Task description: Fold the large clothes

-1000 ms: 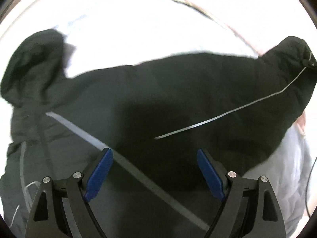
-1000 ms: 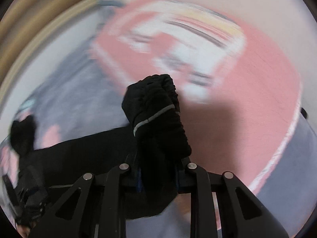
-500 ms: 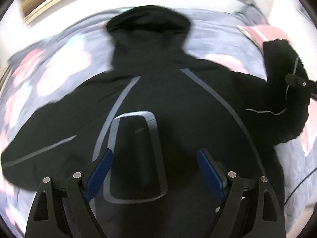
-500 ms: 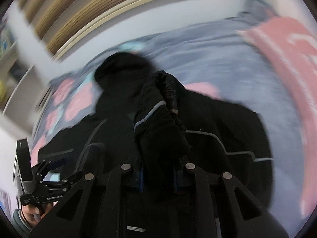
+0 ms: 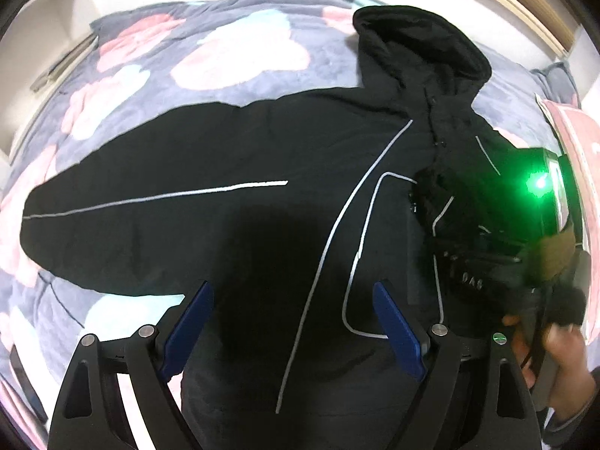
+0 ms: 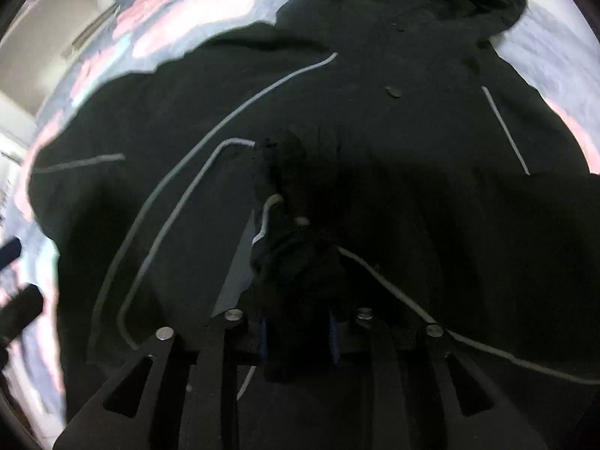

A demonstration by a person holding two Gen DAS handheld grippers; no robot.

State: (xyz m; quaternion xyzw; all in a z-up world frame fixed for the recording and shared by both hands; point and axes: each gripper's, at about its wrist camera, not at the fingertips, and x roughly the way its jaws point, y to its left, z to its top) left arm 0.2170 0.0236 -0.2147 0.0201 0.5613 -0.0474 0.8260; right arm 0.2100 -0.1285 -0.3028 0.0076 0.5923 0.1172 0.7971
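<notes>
Jacket (image 5: 232, 225), black, hooded, with thin pale piping: I see it spread flat on the bed, over a grey quilt (image 5: 210, 86) printed with pink and pale blue blotches. Hood (image 5: 420, 48) lies at the far end. One sleeve (image 5: 123, 217) stretches out to the left in my left wrist view, a pale line running along it.

Left gripper (image 5: 292, 330): jaws stand wide apart, blue pads (image 5: 187, 332) showing, nothing between them. It hangs over the lower body of the jacket, pointing steeply down.

Right gripper (image 6: 298, 332): jaws have just been opening, and the bunched cuff (image 6: 288, 247) of the other sleeve sits between them, laid across the chest of the jacket. The gap is narrow and the cloth fills it; whether the pads still press, I cannot tell.

Hand (image 5: 555, 352): holds the right gripper's handle at the right edge of my left view, beneath a green light (image 5: 538, 183).

Pink bedding (image 5: 579, 142): at the right edge.
</notes>
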